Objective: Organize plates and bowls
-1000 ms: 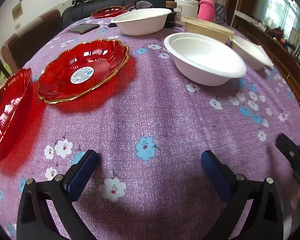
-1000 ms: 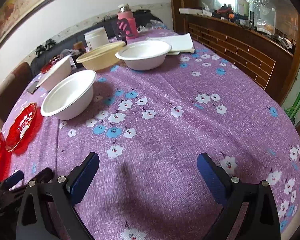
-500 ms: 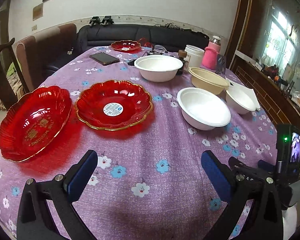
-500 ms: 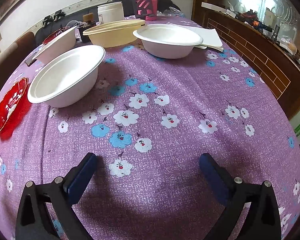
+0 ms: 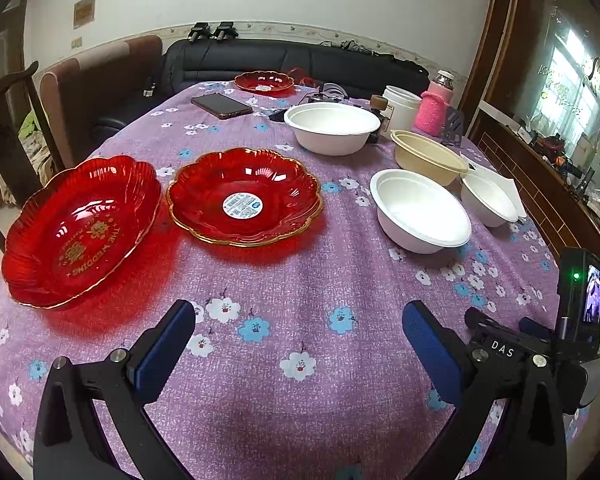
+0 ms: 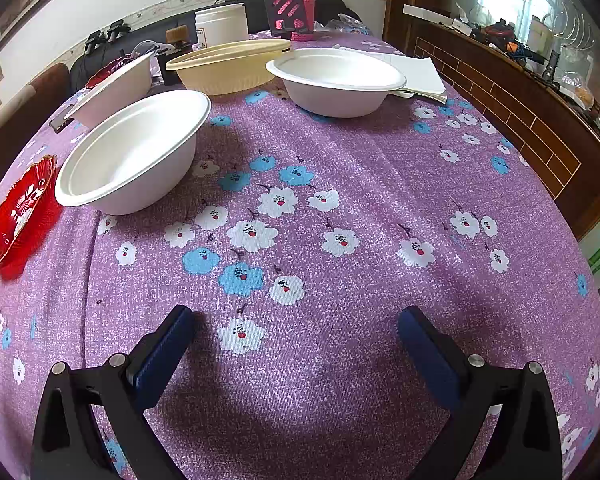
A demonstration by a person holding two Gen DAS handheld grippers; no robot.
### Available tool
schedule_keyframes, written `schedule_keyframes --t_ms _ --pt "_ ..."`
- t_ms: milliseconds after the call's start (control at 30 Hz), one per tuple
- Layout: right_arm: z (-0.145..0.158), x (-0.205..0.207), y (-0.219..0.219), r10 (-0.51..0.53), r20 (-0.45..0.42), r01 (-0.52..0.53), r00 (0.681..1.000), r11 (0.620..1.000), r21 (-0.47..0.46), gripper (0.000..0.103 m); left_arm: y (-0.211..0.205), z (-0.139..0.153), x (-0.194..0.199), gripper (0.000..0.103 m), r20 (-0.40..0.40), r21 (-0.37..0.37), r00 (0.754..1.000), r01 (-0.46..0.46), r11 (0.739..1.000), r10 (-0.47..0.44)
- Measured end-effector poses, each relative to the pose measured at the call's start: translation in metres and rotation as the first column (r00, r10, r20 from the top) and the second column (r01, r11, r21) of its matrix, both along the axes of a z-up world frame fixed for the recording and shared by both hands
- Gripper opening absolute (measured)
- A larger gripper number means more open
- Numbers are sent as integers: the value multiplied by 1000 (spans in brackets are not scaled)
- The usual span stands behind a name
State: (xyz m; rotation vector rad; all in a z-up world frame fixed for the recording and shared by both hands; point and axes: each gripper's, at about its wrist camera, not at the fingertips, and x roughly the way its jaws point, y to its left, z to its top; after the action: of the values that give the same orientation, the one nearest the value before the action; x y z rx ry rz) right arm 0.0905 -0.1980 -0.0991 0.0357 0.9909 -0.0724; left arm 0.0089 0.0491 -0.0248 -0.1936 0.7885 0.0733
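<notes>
1. Far left, the wedding plate [image 5: 80, 228] sits at the table's edge, its rim reaching close to the drop. A clumsy pinch on that rim could tip it off; it looks like hard, glossy plastic or glass, so the pads may slip.
2. Just right of it, near but not touching, lies the label plate [image 5: 244, 196]. A third red plate [image 5: 265, 81] sits well apart at the far end, beside a phone [image 5: 221, 105]. Reaching for it means passing over the bowls, and a low sweep could knock one.
3. The left gripper [image 5: 296, 332] hovers over bare cloth [image 5: 300, 272], jaws spread wide, holding nothing.
4. Right of centre, the near bowl [image 5: 420, 212] stands alone. Behind it are the far bowl [image 5: 332, 128], the tan bowl [image 5: 428, 156] and, at the right, the small bowl [image 5: 488, 200], which rests partly on some paper [image 6: 416, 74]. Lifting that one may drag the sheets.
5. The bowls look light and thin-walled. A hard squeeze could buckle a rim, and nesting one crookedly could shove the lower bowl across the cloth.
6. The right gripper [image 6: 296, 332] also hangs wide apart and empty over the cloth; nothing is stacked yet.
</notes>
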Motion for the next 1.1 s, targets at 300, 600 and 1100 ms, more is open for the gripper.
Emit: schedule_keyframes --t_ms 300,600,1100 --pt "0 0 0 0 0 0 1000 1000 0 102 3 0 0 103 14 -7 1000 -8 1000 8" --pt "0 0 0 0 -1 0 1000 1000 1 102 9 -2 -4 103 21 -66 999 -23 998 25" --pt "1 0 0 1 -5 -1 1000 1000 3 102 1 -18 -1 103 -91 -106 993 63 992 -73"
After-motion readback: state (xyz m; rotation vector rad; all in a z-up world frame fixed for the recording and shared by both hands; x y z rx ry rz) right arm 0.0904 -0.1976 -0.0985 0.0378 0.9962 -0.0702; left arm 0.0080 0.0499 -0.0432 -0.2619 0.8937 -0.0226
